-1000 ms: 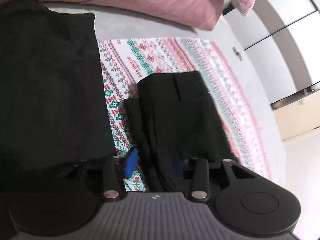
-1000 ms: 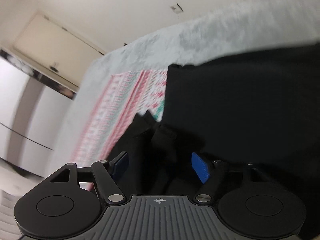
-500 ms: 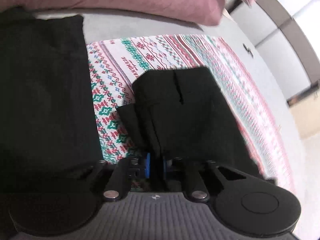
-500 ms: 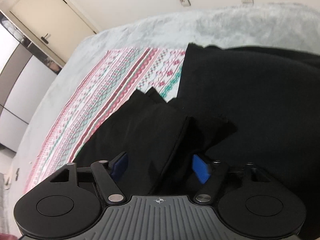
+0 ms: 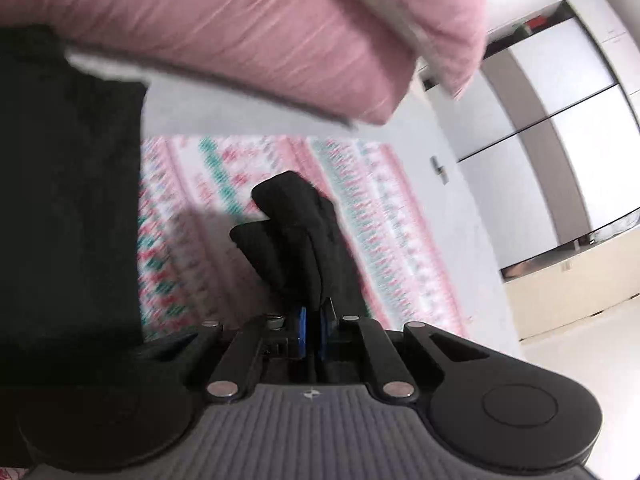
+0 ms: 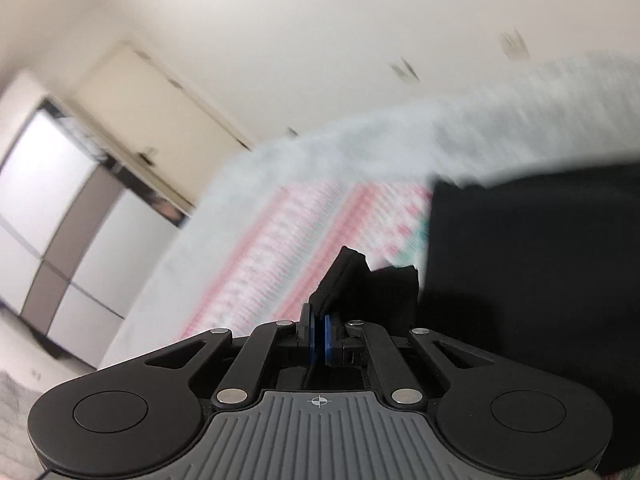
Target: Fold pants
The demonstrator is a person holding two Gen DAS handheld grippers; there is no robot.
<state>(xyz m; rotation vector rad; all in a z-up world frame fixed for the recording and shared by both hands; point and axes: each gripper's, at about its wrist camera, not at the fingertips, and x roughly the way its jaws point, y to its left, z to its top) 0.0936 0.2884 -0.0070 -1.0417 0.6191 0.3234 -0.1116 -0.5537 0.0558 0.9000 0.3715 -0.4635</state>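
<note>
Above the patterned blanket (image 5: 248, 184) on the bed, both the left gripper (image 5: 311, 330) and right gripper (image 6: 319, 338) pinch the folded black pants (image 5: 296, 240) (lifted, bunched); thick stacked layers could slip from either clamp, undoing the fold

The left wrist view sits low and close behind its gripper (image 5: 311, 334), facing up the bed toward the pink pillow (image 5: 256, 28) in the upper frame. The right wrist view, equally close behind its gripper (image 6: 319, 338), tilts toward wall and door (image 6: 160, 112) at upper left. Both share the patterned blanket (image 5: 384, 208) (image 6: 280, 248) mid-frame.
</note>
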